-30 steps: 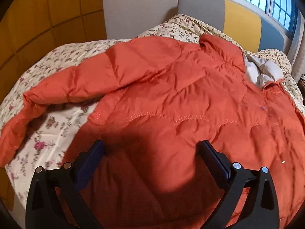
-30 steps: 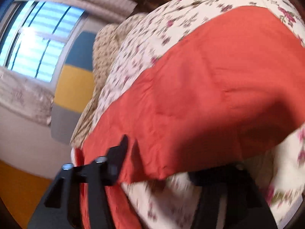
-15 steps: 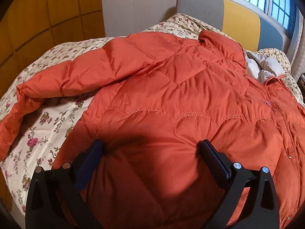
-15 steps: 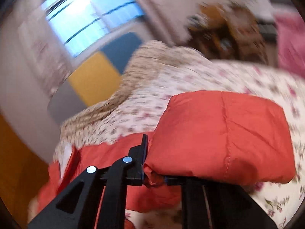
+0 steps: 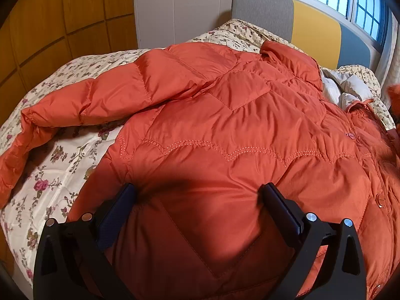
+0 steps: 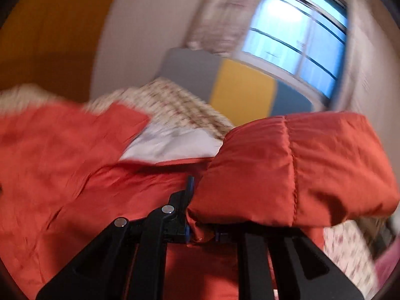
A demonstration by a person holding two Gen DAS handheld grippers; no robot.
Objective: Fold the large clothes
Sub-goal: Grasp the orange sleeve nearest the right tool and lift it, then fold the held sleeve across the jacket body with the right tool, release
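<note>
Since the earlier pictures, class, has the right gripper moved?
Yes. The right gripper, shut on the sleeve, has swung over the jacket, towards the grey-yellow headboard.

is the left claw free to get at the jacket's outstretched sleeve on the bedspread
Probably yes: the left claw is open and holds nothing, hovering over the jacket. The sleeve lies uncovered on the bedspread, with nothing between.

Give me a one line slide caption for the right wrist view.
Right hand-held gripper shut on the cuff of the orange puffer jacket's sleeve, lifted above the jacket's body on the floral bedspread.
</note>
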